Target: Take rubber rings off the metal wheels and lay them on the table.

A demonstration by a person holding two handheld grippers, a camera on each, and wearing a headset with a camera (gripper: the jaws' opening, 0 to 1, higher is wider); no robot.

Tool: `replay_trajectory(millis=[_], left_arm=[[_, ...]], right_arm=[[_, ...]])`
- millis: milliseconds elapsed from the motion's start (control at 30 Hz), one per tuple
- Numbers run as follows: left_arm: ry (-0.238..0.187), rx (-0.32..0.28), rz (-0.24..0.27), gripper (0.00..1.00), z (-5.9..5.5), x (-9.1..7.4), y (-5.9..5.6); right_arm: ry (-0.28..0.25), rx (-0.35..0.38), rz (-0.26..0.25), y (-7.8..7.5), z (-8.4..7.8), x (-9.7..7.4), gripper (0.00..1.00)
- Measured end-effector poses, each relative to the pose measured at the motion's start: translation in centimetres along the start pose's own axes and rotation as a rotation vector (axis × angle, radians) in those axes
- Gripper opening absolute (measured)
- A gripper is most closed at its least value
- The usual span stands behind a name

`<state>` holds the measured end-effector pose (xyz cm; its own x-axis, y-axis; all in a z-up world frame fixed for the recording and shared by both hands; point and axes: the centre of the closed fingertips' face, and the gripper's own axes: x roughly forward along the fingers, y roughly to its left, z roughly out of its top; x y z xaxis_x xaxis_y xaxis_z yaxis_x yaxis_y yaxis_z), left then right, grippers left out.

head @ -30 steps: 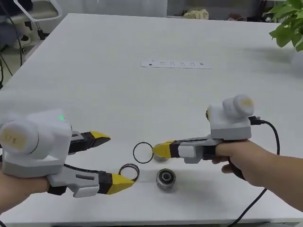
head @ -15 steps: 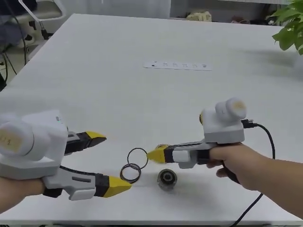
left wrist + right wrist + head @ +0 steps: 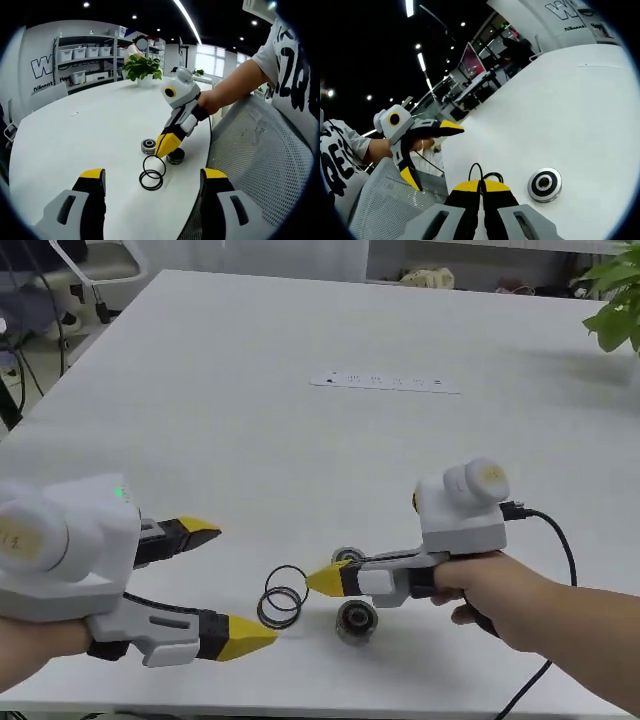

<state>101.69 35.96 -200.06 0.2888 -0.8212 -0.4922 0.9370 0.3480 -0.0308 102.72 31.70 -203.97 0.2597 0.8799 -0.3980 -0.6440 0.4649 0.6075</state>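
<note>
My right gripper (image 3: 318, 581) is shut on a thin black rubber ring (image 3: 287, 579), holding it low over the white table (image 3: 300, 440). A second ring (image 3: 277, 611) lies flat on the table just below and partly overlaps the held one. One metal wheel (image 3: 356, 618) stands in front of the right gripper. Another wheel (image 3: 347, 556) peeks out behind it. My left gripper (image 3: 230, 583) is open to the left of the rings and holds nothing. In the left gripper view both rings (image 3: 152, 172) lie between its jaws, further ahead. The right gripper view shows a wheel (image 3: 545, 184) to the right of the shut jaws.
A white strip with markings (image 3: 385, 382) lies at mid-table. A green plant (image 3: 615, 305) stands at the far right. A black cable (image 3: 560, 540) trails from the right gripper. The table's near edge is just below the grippers, with a mesh chair (image 3: 260, 150) beside it.
The right gripper has carried its ring a little left and nearer, up to the ring lying on the table. The left gripper has held its place.
</note>
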Motion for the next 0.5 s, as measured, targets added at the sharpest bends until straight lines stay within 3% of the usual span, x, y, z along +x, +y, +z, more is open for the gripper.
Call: replay_trajectory(millis=[500], left_arm=[[0.015, 0.0, -0.002, 0.77, -0.44, -0.01, -0.13]], right_arm=[[0.025, 0.003, -0.014, -0.47, -0.9, 0.64, 0.0]])
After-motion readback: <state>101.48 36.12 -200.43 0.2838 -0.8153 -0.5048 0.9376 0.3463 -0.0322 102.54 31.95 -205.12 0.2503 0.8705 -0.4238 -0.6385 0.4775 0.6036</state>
